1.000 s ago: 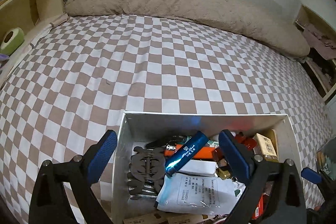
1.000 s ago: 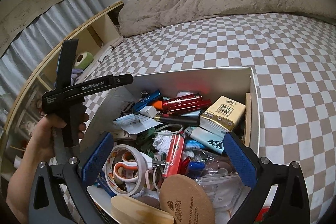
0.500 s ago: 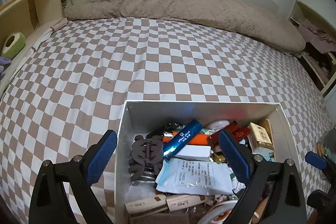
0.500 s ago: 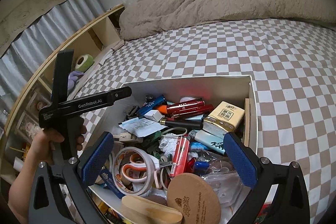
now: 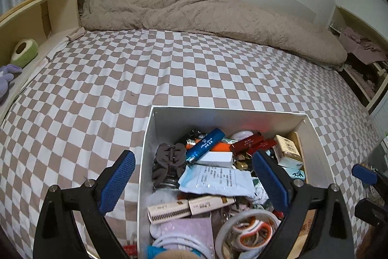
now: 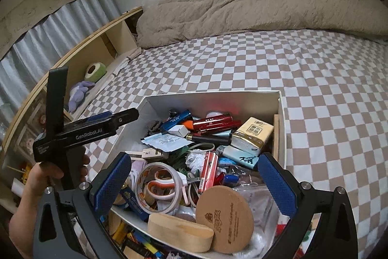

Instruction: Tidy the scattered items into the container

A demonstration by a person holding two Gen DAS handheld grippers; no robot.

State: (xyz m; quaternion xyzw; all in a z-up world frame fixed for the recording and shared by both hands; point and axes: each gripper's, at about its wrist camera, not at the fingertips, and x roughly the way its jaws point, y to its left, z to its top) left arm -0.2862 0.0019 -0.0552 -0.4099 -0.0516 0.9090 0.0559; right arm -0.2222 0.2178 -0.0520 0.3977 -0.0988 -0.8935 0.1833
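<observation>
A white box (image 5: 149, 137) packed with small items sits on the checkered bed. A blue tube (image 5: 206, 143) lies in it beside a dark hair claw (image 5: 169, 158) and a printed paper packet (image 5: 218, 180). My left gripper (image 5: 191, 162) hovers above the box's left part; its jaws are opening and nothing is held between them. My right gripper (image 6: 195, 162) stands open and empty above the near end of the box (image 6: 281, 108), over a tape roll (image 6: 157, 186), scissors and a cork coaster (image 6: 225, 210). A hand holds the left gripper (image 6: 97, 124) at the box's left.
The checkered bedspread (image 5: 169, 69) spreads beyond the box, with a beige blanket (image 5: 206, 13) heaped along the far wall. On a wooden shelf (image 6: 97, 50) at the left lie a green roll (image 6: 95, 71) and a purple plush toy (image 6: 78, 91). More clutter lies below the box's near edge.
Both grippers have drawn back and upward from the box, so more of its contents shows in each view. The blue tube lies in the same place in the box.
</observation>
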